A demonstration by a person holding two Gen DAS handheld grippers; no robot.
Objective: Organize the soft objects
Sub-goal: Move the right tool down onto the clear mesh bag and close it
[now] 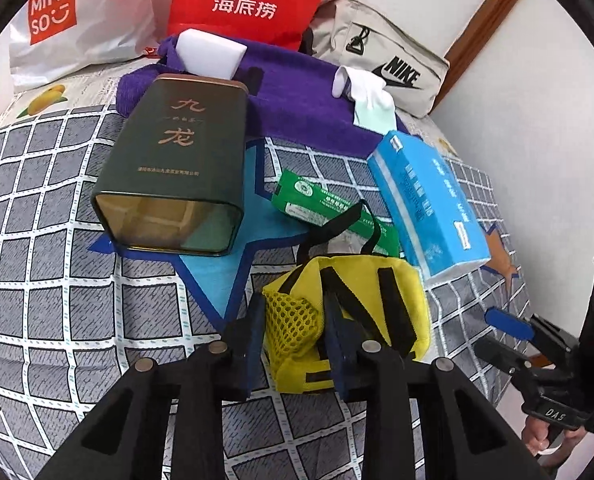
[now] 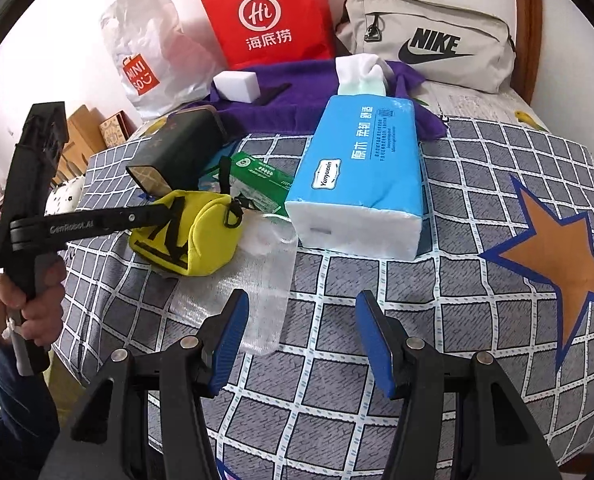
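A: Where is the yellow pouch (image 1: 361, 312) now?

B: It lies on the bed (image 1: 57, 280), on the grey checked cover, near the front edge. The green packet (image 1: 321, 204) is just behind it, and the blue tissue pack (image 2: 361, 184) stands beside it, leaning on the packet.

A: And the left gripper (image 1: 297, 344)?

B: Its fingers (image 1: 255, 340) are on both sides of the mesh end of the pouch. The gap between them is narrow and the yellow mesh fills it. The fingers seem to press the fabric, so I would say they have hold of the pouch. In the right wrist view the same gripper reaches the pouch from the left side, at its black stripes.

A: What does the right gripper (image 2: 301, 336) do?

B: Its fingers (image 2: 233, 320) stand about half open with nothing between them. They hang over the cover, in front of the tissue pack and apart from it. A clear plastic wrap (image 2: 265, 292) lies just beside the left finger.

A: Other things?

B: A dark green tin (image 1: 177, 160) lies on its side left of the pouch. Behind it is a purple towel (image 1: 297, 108) with a white sponge (image 1: 209, 52) on it.
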